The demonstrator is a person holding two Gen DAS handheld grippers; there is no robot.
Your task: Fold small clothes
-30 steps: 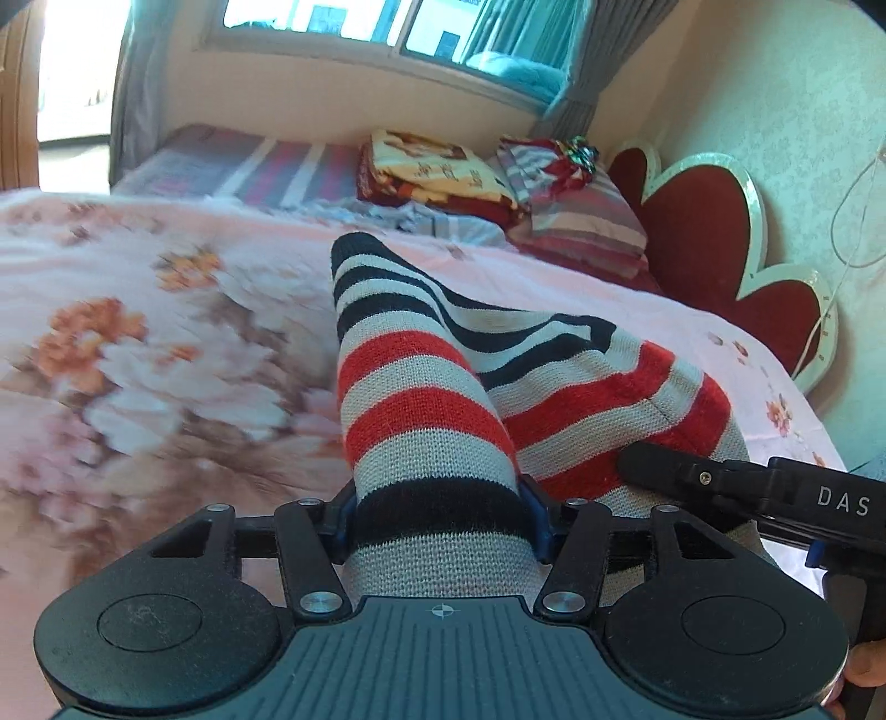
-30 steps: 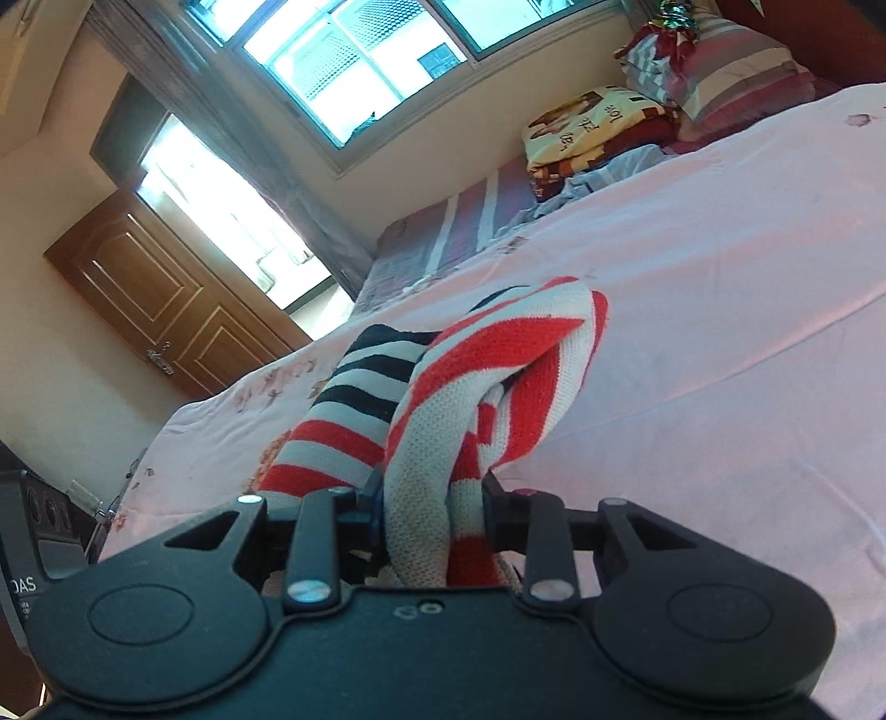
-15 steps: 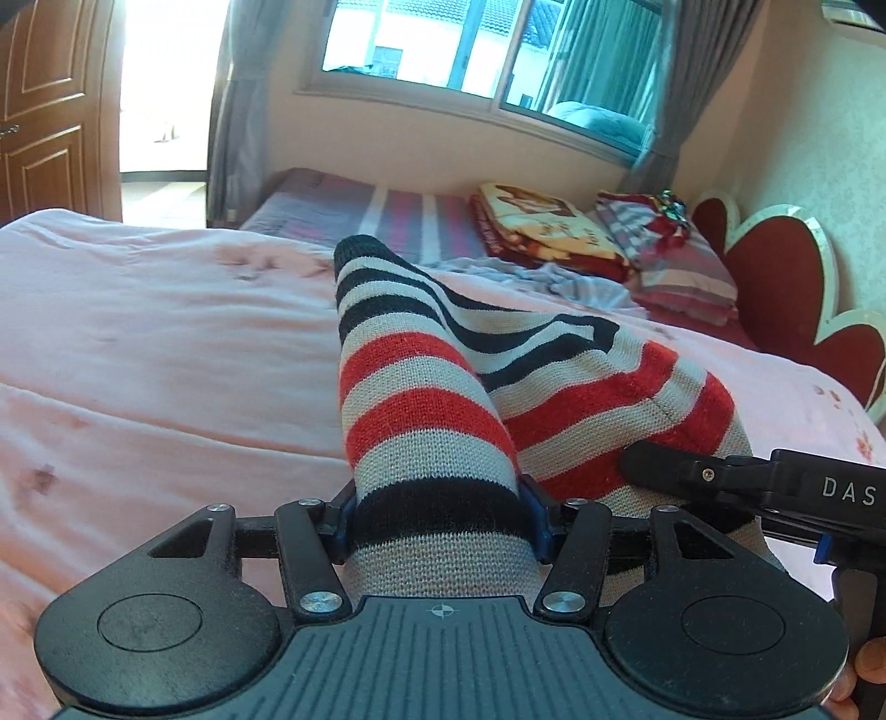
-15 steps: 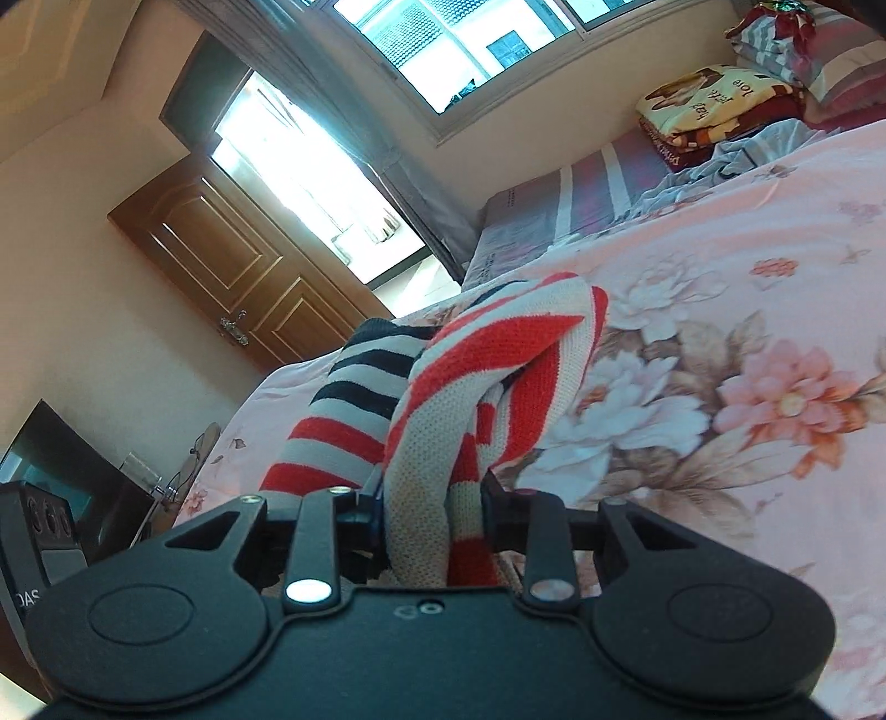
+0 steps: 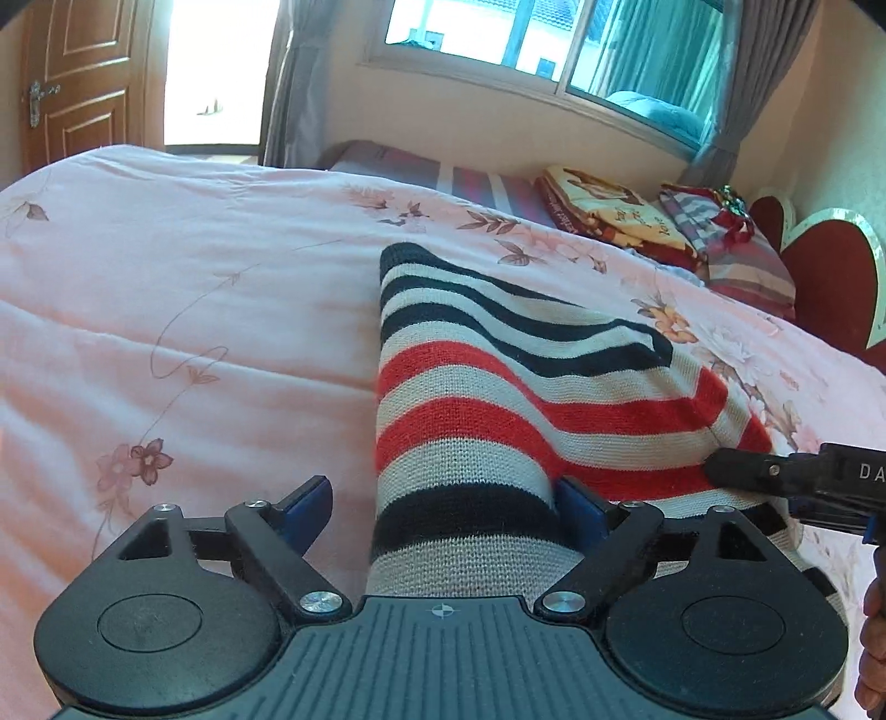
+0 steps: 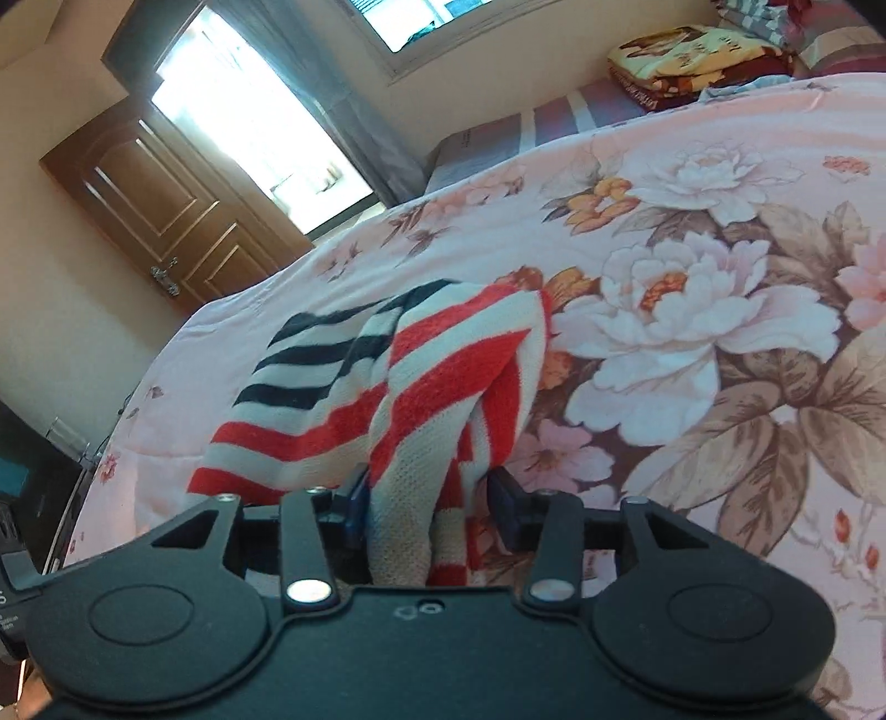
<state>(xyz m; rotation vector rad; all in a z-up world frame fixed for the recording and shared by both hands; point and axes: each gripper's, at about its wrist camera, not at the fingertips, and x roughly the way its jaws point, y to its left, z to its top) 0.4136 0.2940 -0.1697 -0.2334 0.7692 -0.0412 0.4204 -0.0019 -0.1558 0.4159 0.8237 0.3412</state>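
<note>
One striped knit garment point(image 5: 498, 399) is being laid on the pink floral bed point(image 5: 194, 310), its long axis running away from the left tool point(image 5: 443, 507), whose fingers are spread, while the right tool point(image 6: 429, 498) is being shown likewise released.

Sunlit window point(image 5: 531, 44) (grey curtains), wooden door point(image 5: 72, 83), floral bedspread point(image 5: 194, 310).

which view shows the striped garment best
The left wrist view: the striped garment spreads broad and sharp across the pink quilt, its black, red and grey bands plain. The right wrist view shows it bunched and partly blurred, with much hidden behind the right claw.
</note>
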